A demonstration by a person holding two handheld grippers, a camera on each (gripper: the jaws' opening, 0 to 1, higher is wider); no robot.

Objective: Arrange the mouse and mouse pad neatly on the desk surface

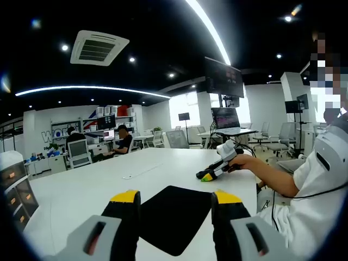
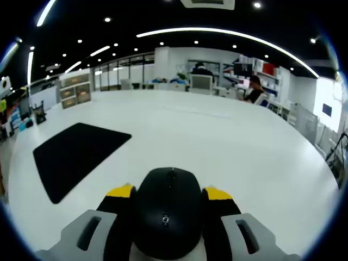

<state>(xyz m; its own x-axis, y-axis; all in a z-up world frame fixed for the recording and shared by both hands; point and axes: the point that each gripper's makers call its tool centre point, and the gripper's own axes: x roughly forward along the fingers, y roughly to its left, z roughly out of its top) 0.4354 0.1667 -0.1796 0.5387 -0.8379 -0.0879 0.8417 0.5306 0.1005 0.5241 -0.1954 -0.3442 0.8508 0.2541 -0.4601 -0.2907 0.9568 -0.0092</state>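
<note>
A black mouse pad (image 1: 174, 217) lies flat on the white desk (image 1: 109, 179), just beyond my left gripper (image 1: 177, 197), whose yellow-tipped jaws stand wide apart with nothing between them. In the right gripper view the same mouse pad (image 2: 76, 155) lies to the left, turned at an angle. My right gripper (image 2: 169, 192) is shut on a black mouse (image 2: 167, 215), held low over the desk (image 2: 228, 147) and apart from the pad. In the left gripper view the right gripper (image 1: 216, 169) sits at the desk's right side in a person's hand.
A person in a white shirt (image 1: 304, 201) stands at the desk's right edge. A small drawer unit (image 1: 13, 185) sits on the left; it is also far back as the drawer unit (image 2: 76, 87). People sit at monitors (image 1: 109, 136) behind the desk.
</note>
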